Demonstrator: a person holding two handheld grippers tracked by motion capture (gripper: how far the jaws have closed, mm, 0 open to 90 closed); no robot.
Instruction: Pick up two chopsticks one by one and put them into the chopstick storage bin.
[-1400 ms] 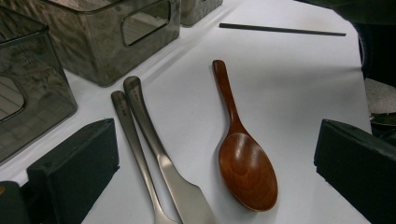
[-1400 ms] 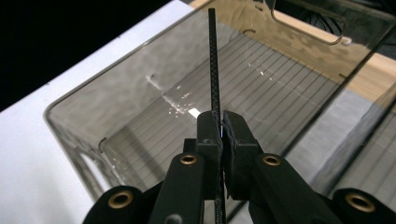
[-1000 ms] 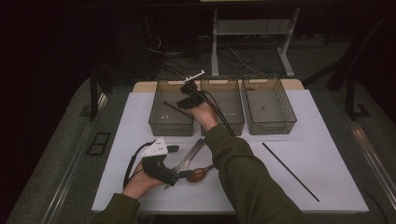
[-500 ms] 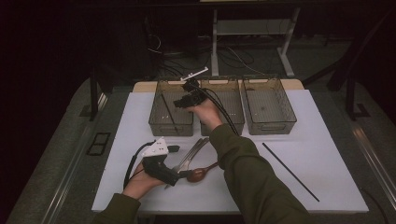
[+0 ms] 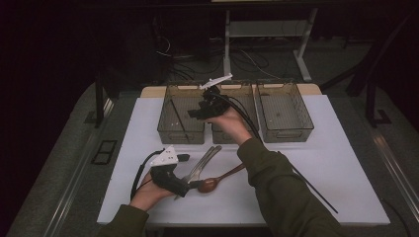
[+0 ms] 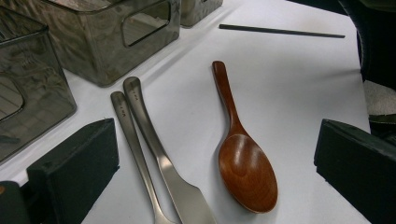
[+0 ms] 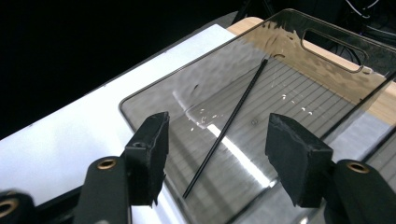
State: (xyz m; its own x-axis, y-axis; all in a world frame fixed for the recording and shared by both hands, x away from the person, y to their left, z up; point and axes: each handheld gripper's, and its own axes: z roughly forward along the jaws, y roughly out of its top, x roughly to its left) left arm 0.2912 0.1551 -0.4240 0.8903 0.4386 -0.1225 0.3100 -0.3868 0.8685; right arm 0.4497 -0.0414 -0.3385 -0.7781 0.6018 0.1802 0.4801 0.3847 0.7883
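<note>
Looking along my right gripper [image 7: 217,144], I see its jaws parted with nothing between them; they have just been opening. Below them a black chopstick [image 7: 227,125] lies slanted on the ribbed floor of the left bin [image 7: 140,95], clear of both pads. From the high view, that right gripper [image 5: 200,109] hangs over the wall shared by the left bin [image 5: 165,129] and the middle bin [image 5: 245,89], and the chopstick in the bin [image 5: 178,119] reads as a thin dark line.

The left gripper view gives what the high view blurs: a wooden spoon [image 6: 240,151], bowl up, lies between my wide-open jaws without touching either, and two metal utensil handles [image 6: 140,140] lie side by side just beside it. My left gripper [image 5: 190,186] rests low on the white mat [image 5: 346,163], near its front-left corner.

Count:
- three clear bins, the right bin [image 5: 301,129] among them;
- two black chopsticks, one in the left bin and a second chopstick [image 5: 309,183] loose on the mat;
- one wooden spoon [image 5: 220,179];
- two metal utensils [image 5: 202,163].

Open room: the mat's right half is bare except for the loose chopstick, which lies well apart from the spoon. The bins stand along the mat's far edge.
</note>
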